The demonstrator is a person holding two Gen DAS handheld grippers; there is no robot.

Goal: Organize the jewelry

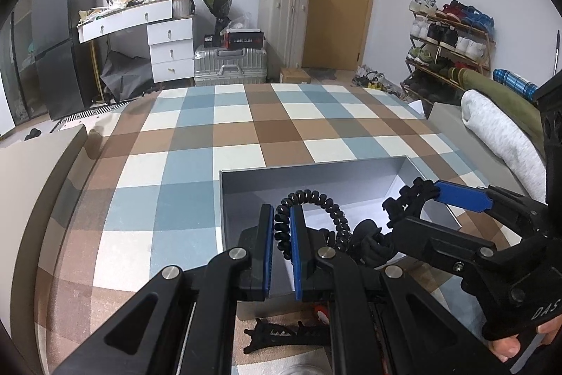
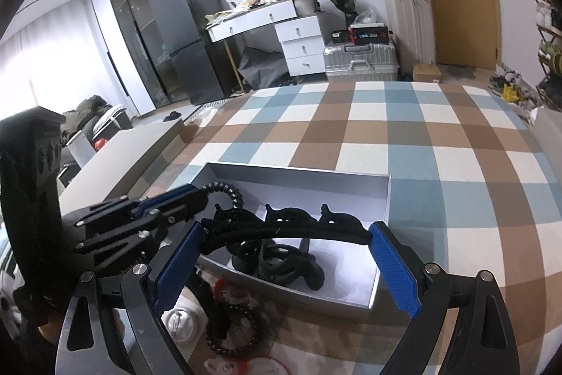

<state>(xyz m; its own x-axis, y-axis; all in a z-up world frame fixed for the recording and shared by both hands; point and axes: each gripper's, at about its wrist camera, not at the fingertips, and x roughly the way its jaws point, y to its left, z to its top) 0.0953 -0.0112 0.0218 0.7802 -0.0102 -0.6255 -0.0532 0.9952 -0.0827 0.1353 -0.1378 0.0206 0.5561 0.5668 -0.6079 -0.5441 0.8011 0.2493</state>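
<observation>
Over the shallow grey cardboard box (image 1: 309, 174), left tool (image 1: 281, 231) pinches a black coiled hair tie (image 1: 316, 199), right tool (image 2: 284, 245) spans a black cat-eared headband (image 2: 288, 227) — lower both gently, then release.

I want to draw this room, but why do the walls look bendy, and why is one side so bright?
Left wrist view: the fisheye lens curves the checked bedspread and darkens the corners. Right wrist view: the same bending tilts the fridge, and daylight at the left edge washes out to white glare; the shoe rack at the right edge is smeared.
</observation>
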